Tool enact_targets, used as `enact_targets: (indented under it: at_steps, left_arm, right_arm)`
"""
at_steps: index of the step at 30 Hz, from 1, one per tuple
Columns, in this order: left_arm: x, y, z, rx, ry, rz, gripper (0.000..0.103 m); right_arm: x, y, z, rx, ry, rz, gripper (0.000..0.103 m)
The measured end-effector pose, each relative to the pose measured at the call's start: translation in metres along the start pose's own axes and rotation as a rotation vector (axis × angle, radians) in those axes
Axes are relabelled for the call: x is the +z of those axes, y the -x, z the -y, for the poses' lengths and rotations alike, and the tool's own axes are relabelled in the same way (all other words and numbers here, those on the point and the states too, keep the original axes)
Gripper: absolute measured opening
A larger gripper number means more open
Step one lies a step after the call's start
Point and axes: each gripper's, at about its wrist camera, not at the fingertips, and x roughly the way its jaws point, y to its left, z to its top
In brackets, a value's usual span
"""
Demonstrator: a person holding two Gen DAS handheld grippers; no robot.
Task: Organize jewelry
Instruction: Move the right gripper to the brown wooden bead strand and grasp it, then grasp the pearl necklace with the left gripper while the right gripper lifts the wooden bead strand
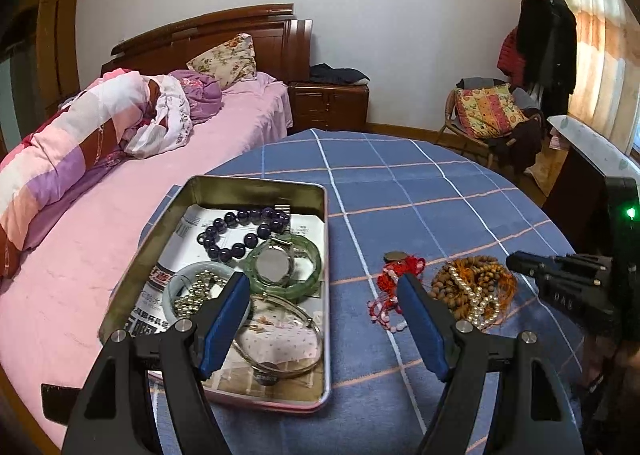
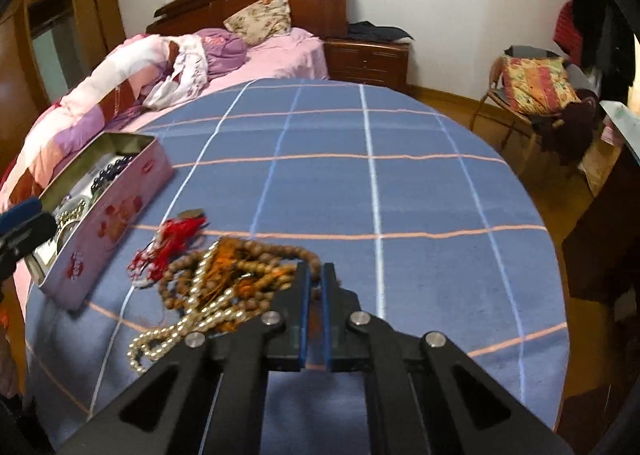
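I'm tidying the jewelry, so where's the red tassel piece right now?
The red tassel piece lies on the blue checked tablecloth, between the metal tin and the brown bead pile, just outside the tin.

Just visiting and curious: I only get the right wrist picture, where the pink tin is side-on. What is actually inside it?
Observer: The left wrist view looks down into the tin. A dark purple bead bracelet lies at its far end.
Operator: Anything green in there?
Observer: Yes, a green jade bangle, with a watch face inside its ring.
Operator: And the other claw? I barely see it.
Observer: The left claw is wide open, with one finger in front of the tin and the other in front of the red tassel piece outside it.
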Motion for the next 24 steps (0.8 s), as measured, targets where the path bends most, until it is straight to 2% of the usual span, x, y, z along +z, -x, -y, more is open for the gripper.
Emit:
enact_targets:
  at_steps: [4,6,7,9,10,11,13,15,19,24]
  left_arm:
    - [-0.002,-0.002,0.009,-0.013,-0.015,-0.01,0.076]
    - [-0.003,-0.001,0.013,-0.025,-0.024,-0.01,0.076]
    - [-0.003,-0.001,0.016,-0.029,-0.028,-0.012,0.076]
    - [-0.004,-0.002,0.022,-0.04,-0.036,-0.015,0.076]
    - [-0.005,-0.003,0.024,-0.047,-0.039,-0.019,0.076]
    - [-0.006,-0.003,0.028,-0.059,-0.045,-0.023,0.076]
    - [-0.008,-0.002,0.036,-0.066,-0.065,-0.024,0.076]
    - [-0.009,-0.004,0.041,-0.07,-0.08,-0.028,0.076]
    - [-0.011,-0.007,0.045,-0.078,-0.082,-0.043,0.076]
    - [-0.016,-0.012,0.062,-0.154,-0.113,-0.077,0.076]
  right_arm:
    - [0.003,0.001,0.009,-0.084,-0.007,0.007,0.007]
    - [0.004,0.001,0.016,-0.062,-0.037,0.004,0.009]
    - [0.005,0.003,0.017,-0.037,-0.043,0.012,0.013]
    - [0.006,0.005,0.014,0.006,-0.038,0.015,0.036]
    - [0.006,0.004,0.008,0.026,-0.023,0.014,0.057]
    - [0.006,0.003,0.004,0.039,-0.011,0.015,0.063]
    - [0.005,-0.003,-0.006,0.069,0.017,-0.006,0.062]
    - [0.002,-0.015,-0.014,0.043,0.055,-0.046,0.053]
    - [0.001,-0.013,-0.004,0.031,0.026,-0.039,0.017]
    - [-0.002,-0.007,0.016,-0.016,-0.023,-0.036,0.016]
